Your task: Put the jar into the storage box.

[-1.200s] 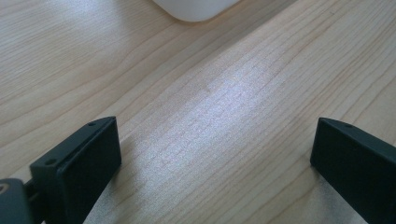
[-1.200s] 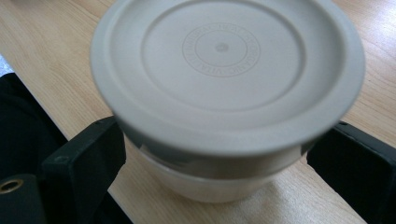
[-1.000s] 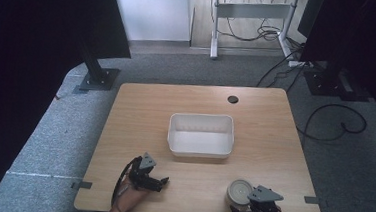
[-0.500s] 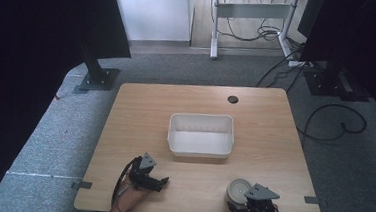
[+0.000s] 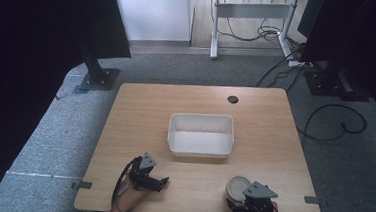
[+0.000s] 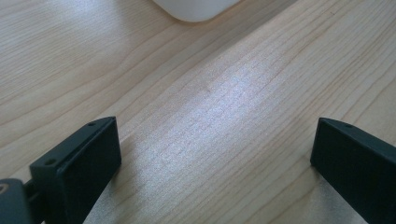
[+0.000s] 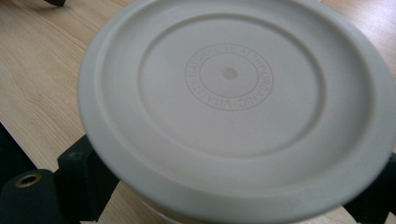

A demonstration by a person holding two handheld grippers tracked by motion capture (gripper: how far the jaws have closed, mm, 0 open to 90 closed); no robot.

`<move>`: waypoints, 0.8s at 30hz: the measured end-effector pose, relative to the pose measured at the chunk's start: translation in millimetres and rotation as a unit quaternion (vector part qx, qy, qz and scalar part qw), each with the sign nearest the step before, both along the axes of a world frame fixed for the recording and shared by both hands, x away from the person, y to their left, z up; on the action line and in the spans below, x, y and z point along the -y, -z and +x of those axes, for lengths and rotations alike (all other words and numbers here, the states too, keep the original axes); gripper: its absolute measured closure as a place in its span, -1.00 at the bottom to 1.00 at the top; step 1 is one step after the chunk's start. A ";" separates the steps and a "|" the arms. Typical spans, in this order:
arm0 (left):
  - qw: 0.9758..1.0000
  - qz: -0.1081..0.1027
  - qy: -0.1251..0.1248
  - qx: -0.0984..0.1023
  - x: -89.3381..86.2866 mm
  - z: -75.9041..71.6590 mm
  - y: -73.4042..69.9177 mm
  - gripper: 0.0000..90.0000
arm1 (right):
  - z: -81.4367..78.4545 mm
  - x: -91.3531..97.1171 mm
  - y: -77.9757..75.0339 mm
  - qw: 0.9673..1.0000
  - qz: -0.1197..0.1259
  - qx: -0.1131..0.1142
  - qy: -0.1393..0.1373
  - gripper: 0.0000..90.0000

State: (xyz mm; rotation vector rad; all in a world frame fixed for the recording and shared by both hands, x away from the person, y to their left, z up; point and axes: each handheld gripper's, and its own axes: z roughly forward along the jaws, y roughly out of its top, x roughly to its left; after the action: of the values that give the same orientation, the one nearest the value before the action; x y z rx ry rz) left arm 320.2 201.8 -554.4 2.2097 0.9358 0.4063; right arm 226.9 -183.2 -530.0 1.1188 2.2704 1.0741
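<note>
The round lidded tub (image 7: 233,107) sits between the right gripper (image 5: 249,203) jaws, seemingly clamped

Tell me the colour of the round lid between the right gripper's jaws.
Off-white, with a ring of embossed lettering: the round plastic lid shows best in the right gripper view.

White rectangular plastic tubs (image 5: 201,135): one.
Round white lidded plastic containers (image 5: 237,187): one.
Black two-jaw grippers: two, left (image 5: 163,181) and right (image 5: 241,210).
Wooden tables (image 5: 140,107): one.
</note>
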 end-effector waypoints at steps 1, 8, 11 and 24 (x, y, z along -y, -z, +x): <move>1.000 0.000 0.000 0.000 0.0 0.0 0.0 -0.97 | 0.7 -0.7 -0.1 1.000 0.000 0.000 0.000 -0.79; 1.000 0.000 0.000 0.000 0.0 0.0 0.0 -0.97 | 6.5 -2.8 -1.9 1.000 0.006 -0.002 0.002 -0.79; 1.000 0.000 0.000 0.000 0.0 0.0 0.0 -0.97 | 9.3 -3.7 -3.4 1.000 0.010 0.000 0.006 -0.79; 1.000 0.000 0.000 0.000 0.0 0.0 0.0 -0.97 | 20.1 -14.9 -6.0 1.000 0.017 -0.001 0.004 -0.79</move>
State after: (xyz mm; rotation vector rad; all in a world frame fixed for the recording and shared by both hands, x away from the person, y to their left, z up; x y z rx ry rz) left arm 320.2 201.8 -554.3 2.2101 0.9355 0.4064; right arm 247.0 -168.3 -523.9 1.1419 2.2546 1.1126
